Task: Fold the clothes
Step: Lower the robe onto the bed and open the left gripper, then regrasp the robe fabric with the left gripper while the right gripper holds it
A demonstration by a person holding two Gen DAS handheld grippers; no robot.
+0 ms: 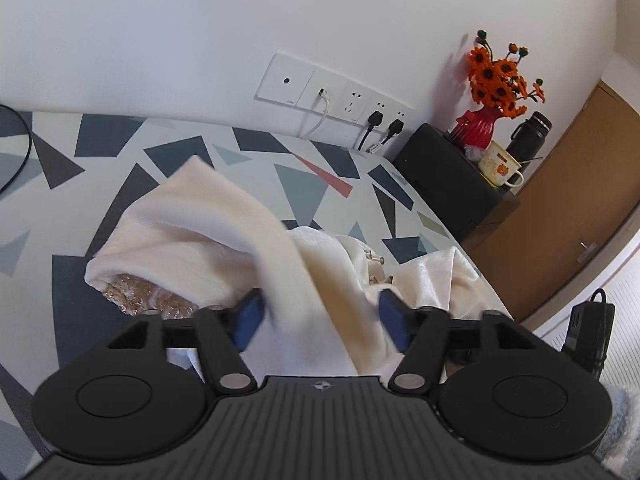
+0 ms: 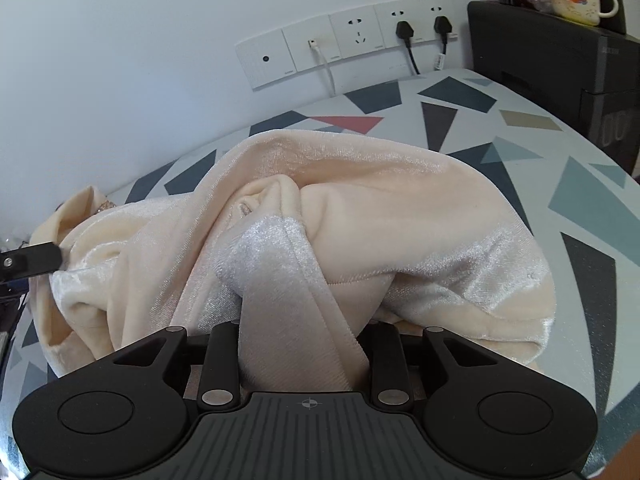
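One cream velvet garment [image 2: 360,208] lies bunched on the patterned worktop [image 2: 592,200], no neat fold yet visible. Left gripper [image 1: 322,318]: fingers spread wide, cloth draped loosely between them. Right gripper [image 2: 302,356]: fingers clenched on a gathered strip of the garment. Folding remains largely undone.

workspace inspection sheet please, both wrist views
surface: table with a triangle pattern
job's things: cream velvet garment, crumpled, unfolded
clutter: black box bearing a red vase of orange flowers, mug, dark bottle
grippers: left gripper open, cloth loose between its pads; right gripper shut on a garment fold
cables: two black plugs and a white cable in wall sockets
surroundings: white wall, wooden door
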